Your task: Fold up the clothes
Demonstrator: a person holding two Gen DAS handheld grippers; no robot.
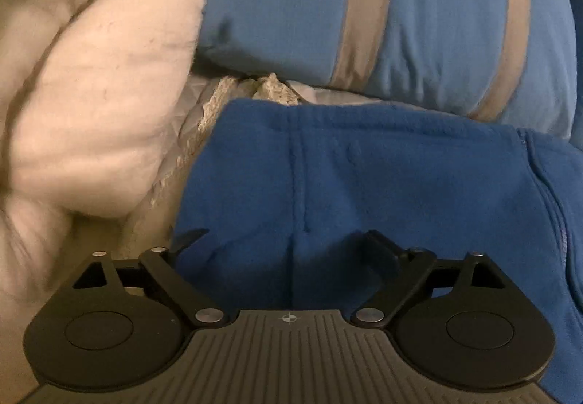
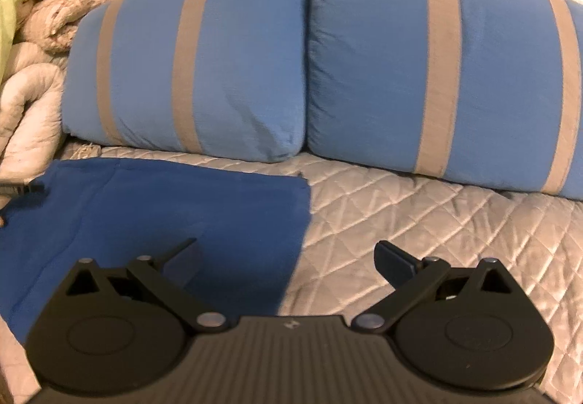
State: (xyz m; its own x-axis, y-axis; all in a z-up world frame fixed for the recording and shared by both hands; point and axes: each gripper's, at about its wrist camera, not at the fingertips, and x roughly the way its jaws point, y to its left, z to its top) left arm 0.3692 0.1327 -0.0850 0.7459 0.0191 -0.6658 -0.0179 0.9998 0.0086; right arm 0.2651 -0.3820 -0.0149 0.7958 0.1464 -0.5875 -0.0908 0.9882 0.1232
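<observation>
I have both tools spread wide with nothing pinched. The left tool (image 1: 280,243) hangs just above the blue fleece garment (image 1: 364,185), which looks like a sweatshirt or hoodie: I can see a seam running down the middle of the cloth and a stitched edge, perhaps a zip, along its right side. The right tool (image 2: 288,258) straddles the garment's right-hand edge, one finger over the blue cloth and the other over the quilted bedspread (image 2: 437,240).

The garment lies spread on the bed, near the two blue striped pillows (image 2: 189,68) at the head and beside the bundled pale comforter (image 1: 91,94) on the left. In the right wrist view its visible part looks fairly flat, with a straight far edge and a clean corner. I judge that at least one fold may be in, since that edge looks tidy, but I cannot tell how many layers there are or where the sleeves sit. What is left, as I read it, is to take hold of an edge or corner again and bring it over to make a compact stack. No finished pile of folded clothes shows in either view.
</observation>
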